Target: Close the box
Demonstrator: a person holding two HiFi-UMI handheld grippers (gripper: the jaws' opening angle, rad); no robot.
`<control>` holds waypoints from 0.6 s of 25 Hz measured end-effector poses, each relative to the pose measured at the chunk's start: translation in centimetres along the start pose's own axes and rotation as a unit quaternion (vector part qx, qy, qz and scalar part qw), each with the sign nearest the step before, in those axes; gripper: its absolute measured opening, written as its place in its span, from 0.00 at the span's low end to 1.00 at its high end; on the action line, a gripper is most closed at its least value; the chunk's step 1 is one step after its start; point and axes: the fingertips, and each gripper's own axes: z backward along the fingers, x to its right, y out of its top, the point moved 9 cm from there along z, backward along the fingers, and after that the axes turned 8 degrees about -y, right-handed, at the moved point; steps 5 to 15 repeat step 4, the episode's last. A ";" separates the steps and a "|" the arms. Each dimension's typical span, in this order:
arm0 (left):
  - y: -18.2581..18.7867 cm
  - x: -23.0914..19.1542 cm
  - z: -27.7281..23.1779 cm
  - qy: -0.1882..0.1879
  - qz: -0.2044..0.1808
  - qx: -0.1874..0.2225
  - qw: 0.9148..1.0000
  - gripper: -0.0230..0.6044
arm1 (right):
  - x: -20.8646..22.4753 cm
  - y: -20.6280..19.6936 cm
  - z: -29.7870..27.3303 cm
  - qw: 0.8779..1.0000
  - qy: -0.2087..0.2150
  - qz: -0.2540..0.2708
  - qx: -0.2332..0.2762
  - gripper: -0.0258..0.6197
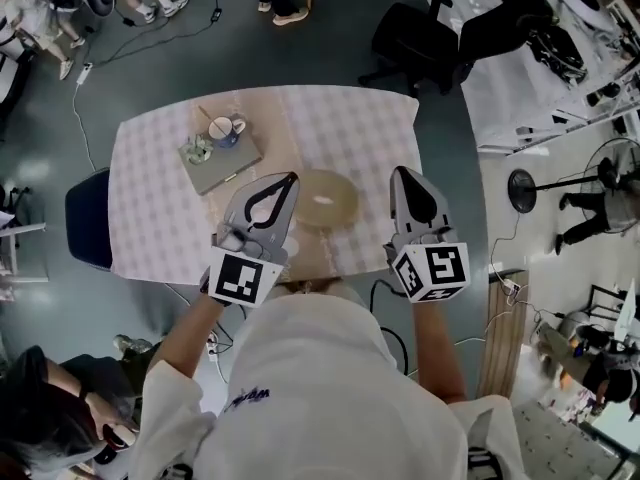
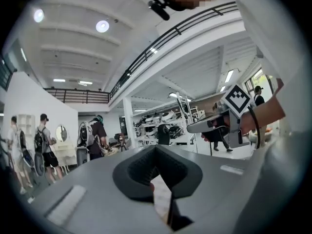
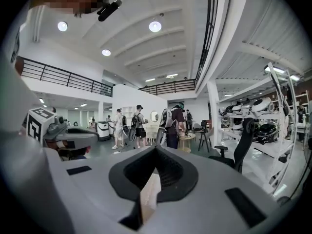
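A round, flat beige box (image 1: 323,200) lies on the checked tablecloth (image 1: 340,128) near the table's front edge; its top looks covered. My left gripper (image 1: 291,177) hovers just left of the box, its jaws meeting at the tips with nothing in them. To the right of the box my right gripper (image 1: 399,172) is likewise shut and empty. Both gripper views look out level across the hall, over the table, so the box is out of their sight. The left gripper (image 2: 156,147) sees the right gripper (image 2: 214,124), and the right gripper (image 3: 156,147) sees the left gripper (image 3: 63,133).
A grey board (image 1: 219,171) at the table's back left carries a mug (image 1: 226,129) and a glass (image 1: 197,149). A blue chair (image 1: 88,218) stands at the left edge and a black office chair (image 1: 410,40) behind. People walk about in the hall.
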 end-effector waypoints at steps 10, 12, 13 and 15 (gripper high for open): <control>1.7 1.4 -0.7 0.002 -0.049 -0.041 0.998 0.04 | 1.3 -1.0 0.4 0.999 0.017 0.004 -0.026 0.04; 1.7 1.4 -0.7 0.002 -0.049 -0.041 0.998 0.04 | 1.3 -1.0 0.4 0.999 0.017 0.004 -0.026 0.04; 1.7 1.4 -0.7 0.002 -0.049 -0.041 0.998 0.04 | 1.3 -1.0 0.4 0.999 0.017 0.004 -0.026 0.04; 1.7 1.4 -0.7 0.002 -0.049 -0.041 0.998 0.04 | 1.3 -1.0 0.4 0.999 0.017 0.004 -0.026 0.04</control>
